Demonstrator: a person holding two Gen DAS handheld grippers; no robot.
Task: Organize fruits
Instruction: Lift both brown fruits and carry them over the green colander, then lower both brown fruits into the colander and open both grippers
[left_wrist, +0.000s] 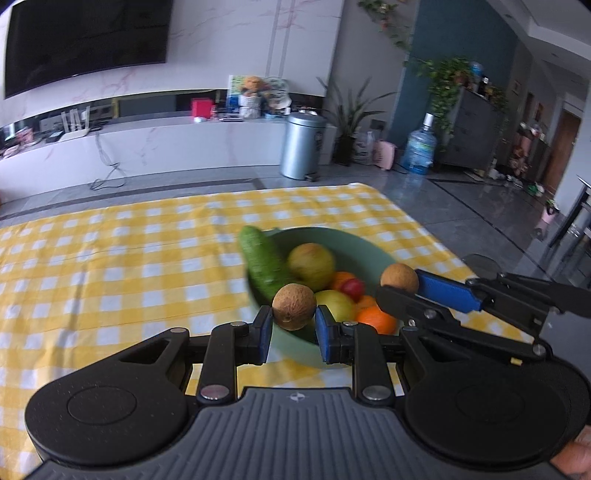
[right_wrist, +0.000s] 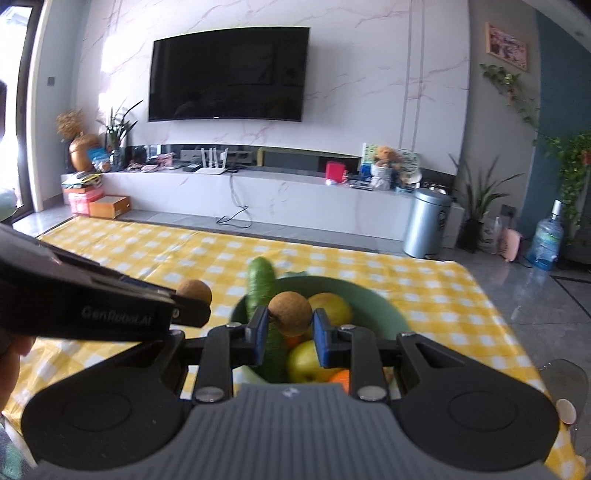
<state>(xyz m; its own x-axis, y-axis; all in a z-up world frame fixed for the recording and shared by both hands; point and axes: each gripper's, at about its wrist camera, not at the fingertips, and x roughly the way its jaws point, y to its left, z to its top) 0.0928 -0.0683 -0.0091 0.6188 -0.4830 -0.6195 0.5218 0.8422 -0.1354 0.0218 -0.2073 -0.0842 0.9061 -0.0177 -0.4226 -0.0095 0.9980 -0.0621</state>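
Observation:
A green bowl (left_wrist: 354, 243) on the yellow checked tablecloth holds a cucumber (left_wrist: 260, 258), yellow-green apples (left_wrist: 310, 264), oranges (left_wrist: 376, 317) and a small red fruit (left_wrist: 352, 288). My left gripper (left_wrist: 294, 325) is shut on a small round brown fruit (left_wrist: 294, 311), held above the bowl's near rim. My right gripper (right_wrist: 289, 328) is shut on a second brown fruit (right_wrist: 290, 313) above the bowl (right_wrist: 369, 295). The right gripper also shows in the left wrist view (left_wrist: 400, 286), and the left one in the right wrist view (right_wrist: 192, 299), each with its brown fruit.
The yellow checked tablecloth (left_wrist: 110, 266) covers the table around the bowl. Beyond the far edge are a TV console (right_wrist: 258, 192), a metal bin (right_wrist: 426, 227), a water bottle (right_wrist: 546, 240) and potted plants. A dark chair edge (left_wrist: 569, 225) stands at the right.

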